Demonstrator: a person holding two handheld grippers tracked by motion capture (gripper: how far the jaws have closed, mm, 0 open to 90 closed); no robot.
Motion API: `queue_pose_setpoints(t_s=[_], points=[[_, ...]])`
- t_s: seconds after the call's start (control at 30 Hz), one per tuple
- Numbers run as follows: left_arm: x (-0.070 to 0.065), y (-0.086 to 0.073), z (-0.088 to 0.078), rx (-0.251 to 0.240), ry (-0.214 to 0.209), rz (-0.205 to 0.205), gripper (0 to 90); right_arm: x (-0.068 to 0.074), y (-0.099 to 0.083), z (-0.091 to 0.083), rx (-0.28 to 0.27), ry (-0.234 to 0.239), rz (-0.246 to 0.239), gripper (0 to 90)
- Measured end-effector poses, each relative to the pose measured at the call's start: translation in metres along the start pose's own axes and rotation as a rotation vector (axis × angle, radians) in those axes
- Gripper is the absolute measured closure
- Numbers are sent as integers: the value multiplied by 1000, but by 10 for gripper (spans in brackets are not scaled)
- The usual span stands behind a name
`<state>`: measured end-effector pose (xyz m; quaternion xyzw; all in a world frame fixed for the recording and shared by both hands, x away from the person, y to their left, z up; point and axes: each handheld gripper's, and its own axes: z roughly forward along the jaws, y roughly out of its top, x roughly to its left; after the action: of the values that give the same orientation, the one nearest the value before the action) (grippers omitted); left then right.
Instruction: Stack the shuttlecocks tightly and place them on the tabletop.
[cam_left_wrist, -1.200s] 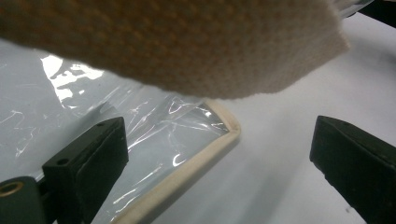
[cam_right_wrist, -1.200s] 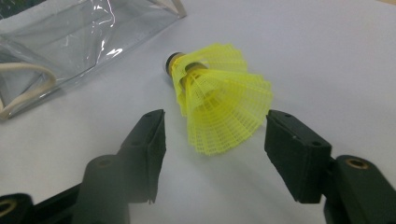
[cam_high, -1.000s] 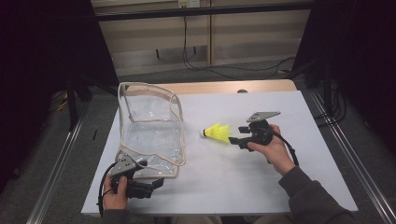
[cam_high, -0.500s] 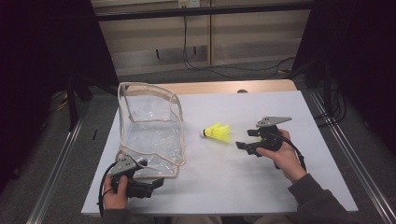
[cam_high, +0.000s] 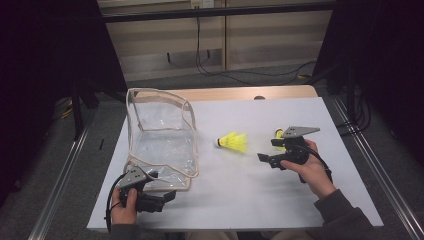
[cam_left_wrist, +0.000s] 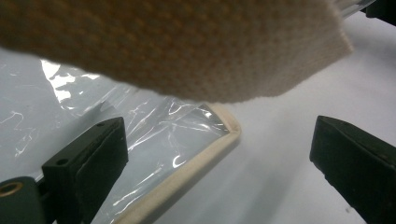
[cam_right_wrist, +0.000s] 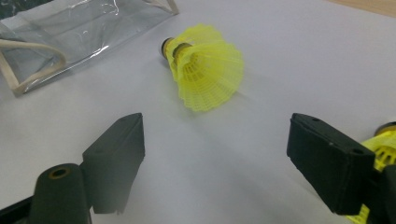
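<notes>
With my right gripper (cam_high: 265, 159) spread and empty, jaws just widening, I judged the next move: pinch the yellow shuttlecock (cam_high: 233, 142) at eleven o'clock, while the left gripper (cam_high: 167, 196), seemingly open, waited by the clear bag (cam_high: 161, 145).

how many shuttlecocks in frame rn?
2. One yellow shuttlecock lies on its side mid-table, right of the clear bag. A second shuttlecock sits behind the right hand-held gripper, mostly hidden by it. The bag looks empty.

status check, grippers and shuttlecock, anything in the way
Right gripper open, jaws just opening, nothing between. Left gripper open at bag edge. Shuttlecock lying free. Path clear.
</notes>
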<state>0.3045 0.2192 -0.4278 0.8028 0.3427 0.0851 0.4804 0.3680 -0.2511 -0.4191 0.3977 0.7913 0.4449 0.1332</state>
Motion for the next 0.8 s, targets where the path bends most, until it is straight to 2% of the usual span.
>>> queue_pose_setpoints(t_s=[0.63,0.8], points=[[0,3,3,10,-3,15,38,-8,-6,-18,-31,-29,18,179],[0,3,3,11,-3,15,35,-11,-8,-22,-44,-26,39,171]])
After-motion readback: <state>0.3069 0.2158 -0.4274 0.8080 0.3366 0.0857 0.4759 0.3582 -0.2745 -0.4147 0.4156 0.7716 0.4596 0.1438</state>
